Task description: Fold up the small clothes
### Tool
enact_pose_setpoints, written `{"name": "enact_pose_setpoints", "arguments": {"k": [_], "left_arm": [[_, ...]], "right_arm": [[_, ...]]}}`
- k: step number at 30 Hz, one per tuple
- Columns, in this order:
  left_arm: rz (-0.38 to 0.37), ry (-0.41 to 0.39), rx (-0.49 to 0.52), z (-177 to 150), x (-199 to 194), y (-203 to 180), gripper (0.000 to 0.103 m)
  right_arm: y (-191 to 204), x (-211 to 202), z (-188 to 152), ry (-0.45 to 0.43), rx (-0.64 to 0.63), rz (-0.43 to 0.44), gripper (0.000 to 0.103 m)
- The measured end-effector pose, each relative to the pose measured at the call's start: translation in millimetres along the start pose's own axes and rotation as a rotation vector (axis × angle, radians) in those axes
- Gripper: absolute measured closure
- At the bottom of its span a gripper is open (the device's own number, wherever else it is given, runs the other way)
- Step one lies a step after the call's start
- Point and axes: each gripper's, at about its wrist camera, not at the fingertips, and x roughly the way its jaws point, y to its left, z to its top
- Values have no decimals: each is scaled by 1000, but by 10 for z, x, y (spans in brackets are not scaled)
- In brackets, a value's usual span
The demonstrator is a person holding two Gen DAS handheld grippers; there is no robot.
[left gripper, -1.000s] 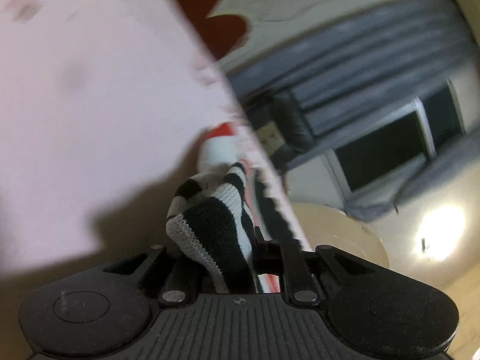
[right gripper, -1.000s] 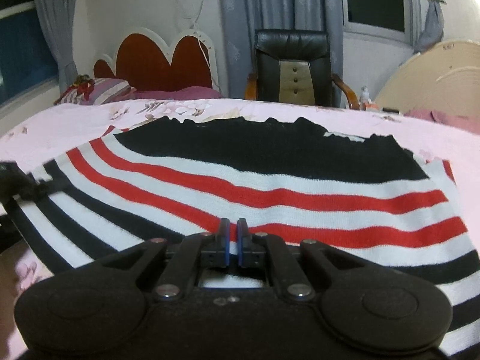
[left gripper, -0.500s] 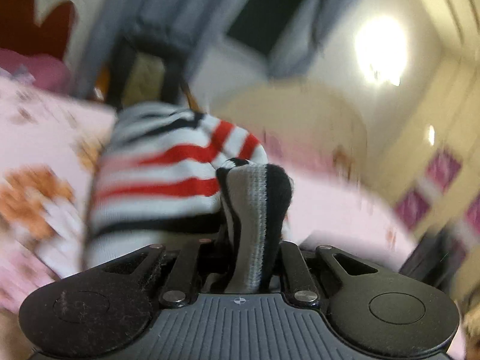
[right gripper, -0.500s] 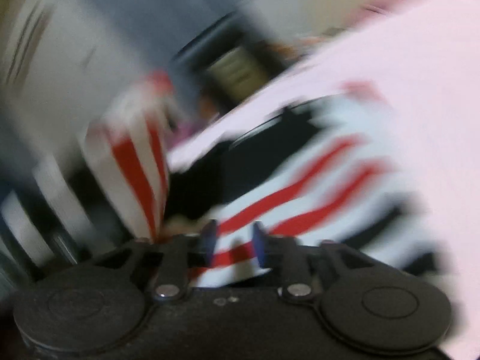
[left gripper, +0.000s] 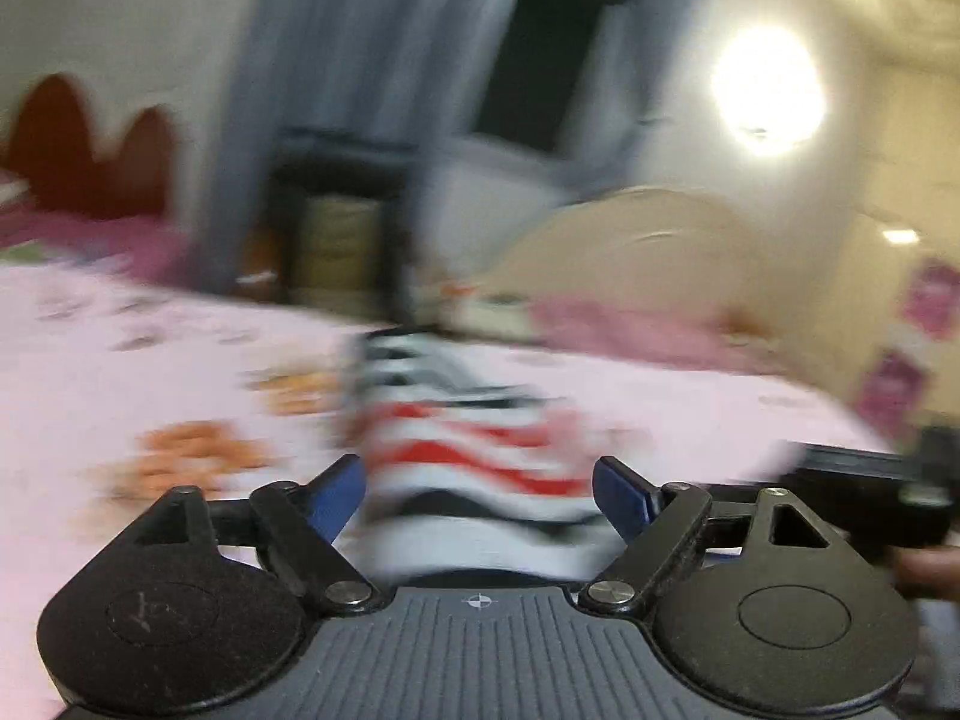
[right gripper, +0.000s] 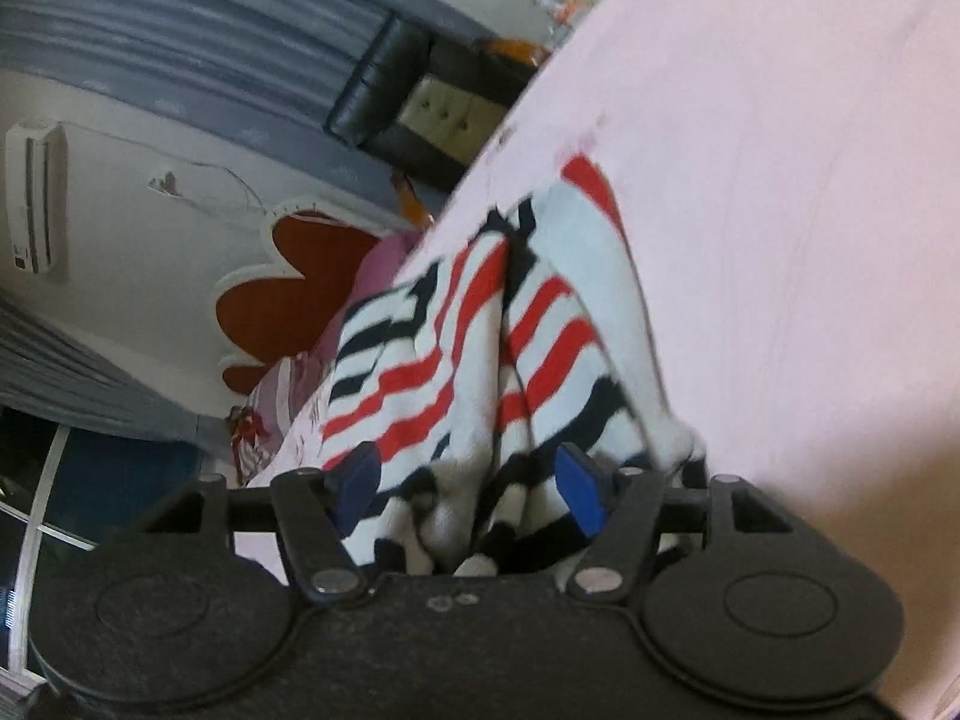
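A knitted garment with red, white and black stripes (left gripper: 474, 456) lies bunched on the pink floral bed sheet (left gripper: 150, 372), blurred in the left wrist view. My left gripper (left gripper: 480, 495) is open, its blue-padded fingers (left gripper: 336, 495) spread either side of the near edge of the garment. In the right wrist view, tilted sideways, the same garment (right gripper: 480, 348) lies folded over itself on the sheet (right gripper: 780, 210). My right gripper (right gripper: 468, 486) is open, with the garment's crumpled edge lying loose between its fingers (right gripper: 579, 492).
A black padded chair (right gripper: 414, 96) and grey curtains (right gripper: 180, 42) stand past the bed. A red scalloped headboard (right gripper: 288, 288) and a striped pillow (right gripper: 264, 408) are at the bed's head. The other gripper's black body (left gripper: 864, 492) shows at the right of the left wrist view.
Both grippers have opened and let go of the striped garment. It was lifted and folded over, and now lies bunched on the sheet. Both cameras swung sharply.
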Motion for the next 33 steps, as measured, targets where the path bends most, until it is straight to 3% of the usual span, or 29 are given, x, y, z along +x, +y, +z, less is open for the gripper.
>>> {"name": "enact_pose_setpoints", "arguments": {"k": [1,3,8,11,13,15,17,21,23,26,30,33], "left_arm": [[48,35,-25,12,117,154,30],[60,108,-90,-9,331,369,38],[53,137,-138,-204,438,471,38],[47,143,-131,-282,353,300,38],[42,131,-126,-232,410,289,38],[45,84,-182,-170,535,396,38],[60,118,-216,-144,658,487,38],[42,147,-161,-82,814,351,40],[7,139,-118,-43,846,199,50],[34,154,-29,-55,938,-56,50],[62,188,100,-112,1075,-359,50],[86,192,203,-77,1079,-489,50]], "right_arm": [[10,28,-8,14,8,-4,39],[64,98,-20,45,-1,-15,39],[251,376,20,113,-94,-130,36],[493,579,-50,130,-298,-214,43],[650,722,-173,127,-475,-312,62],[779,757,-325,79,-633,-337,72],[867,724,-428,33,-729,-347,77],[937,526,-504,-84,-834,-290,80],[952,349,-508,-158,-872,-260,80],[829,135,-462,-238,-869,-212,80],[381,300,-344,-191,-752,-306,80],[229,292,-393,-193,-709,-284,80]]}}
